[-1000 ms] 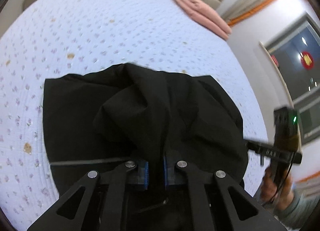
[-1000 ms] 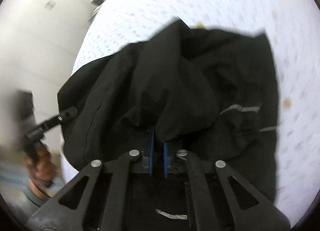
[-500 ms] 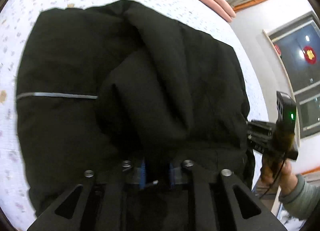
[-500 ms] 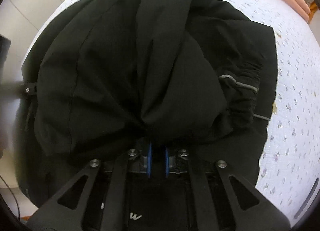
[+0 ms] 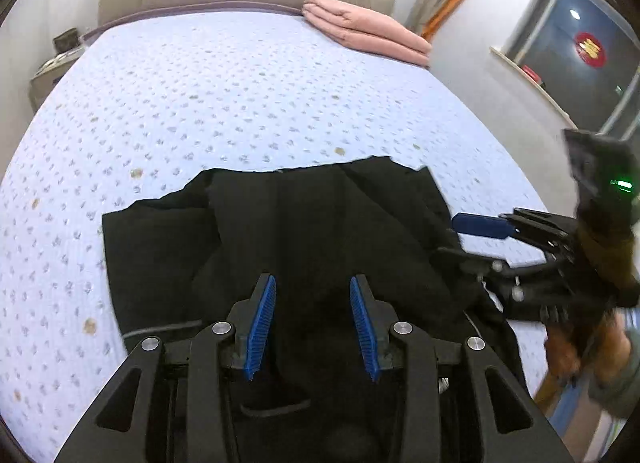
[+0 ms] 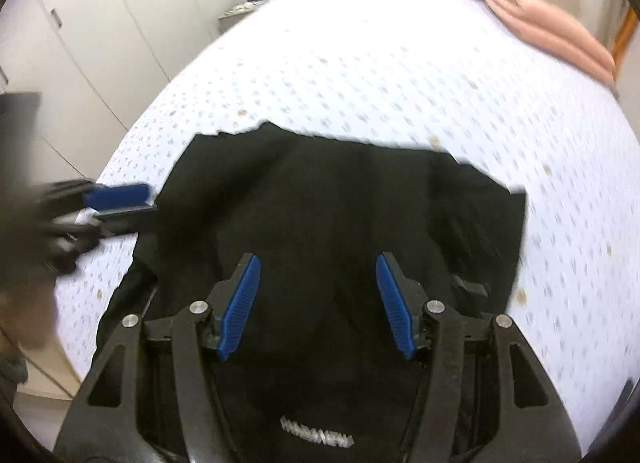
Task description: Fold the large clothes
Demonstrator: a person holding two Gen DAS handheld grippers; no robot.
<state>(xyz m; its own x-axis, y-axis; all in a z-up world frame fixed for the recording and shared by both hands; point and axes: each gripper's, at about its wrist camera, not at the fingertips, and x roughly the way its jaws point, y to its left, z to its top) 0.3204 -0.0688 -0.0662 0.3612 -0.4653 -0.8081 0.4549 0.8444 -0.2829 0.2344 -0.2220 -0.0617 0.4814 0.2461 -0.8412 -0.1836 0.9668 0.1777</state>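
Note:
A black garment (image 5: 312, 223) lies folded over on the near part of the bed; it also shows in the right wrist view (image 6: 340, 203). My left gripper (image 5: 313, 291) is open and empty just above the garment's near edge. My right gripper (image 6: 318, 267) is open and empty above the same garment. In the left wrist view the right gripper (image 5: 480, 239) shows at the garment's right edge. In the right wrist view the left gripper (image 6: 116, 203) shows blurred at its left edge.
The bed (image 5: 224, 95) has a white sheet with small spots. A folded pink blanket (image 5: 364, 31) lies at the far right by the headboard. White wardrobe doors (image 6: 100, 23) stand left of the bed, a window (image 5: 580, 55) to the right.
Both grippers held a fold of the black garment; they laid it down, let go, opened and drew back. The garment now lies flatter on the bed.

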